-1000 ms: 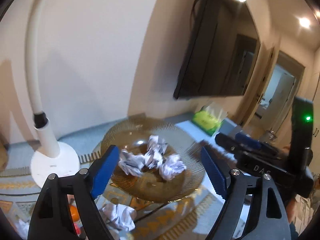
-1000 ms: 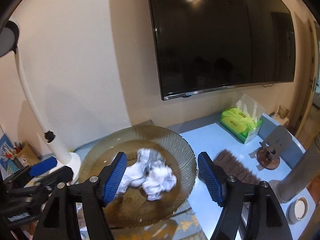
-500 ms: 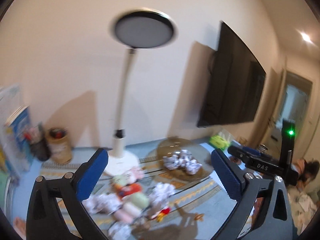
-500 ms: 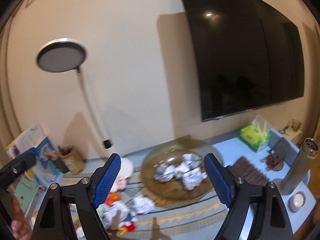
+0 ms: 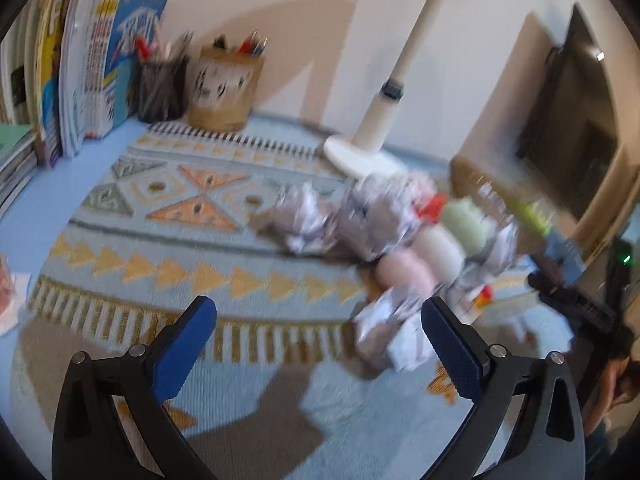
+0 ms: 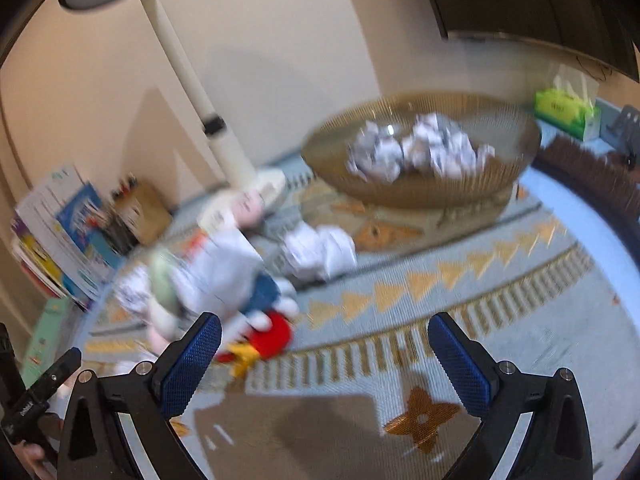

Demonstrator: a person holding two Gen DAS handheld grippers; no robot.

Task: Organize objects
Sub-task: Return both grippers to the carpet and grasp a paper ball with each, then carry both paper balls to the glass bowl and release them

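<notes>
- On patterned mat (image 6: 460,280): loose crumpled paper balls (image 5: 308,220), one (image 6: 320,252) just in front of amber glass bowl (image 6: 420,188); more paper wads (image 6: 416,148) inside bowl.
- Beside balls: plush toy (image 6: 224,276), blurred.
- Left gripper (image 5: 320,340) jaws spread wide, holding nothing, above mat; paper ball (image 5: 392,332) near right finger.
- Right gripper (image 6: 324,356) wide open, empty.
- Behind: lamp (image 5: 384,112), pen cups (image 5: 224,84), books (image 5: 80,60).
</notes>
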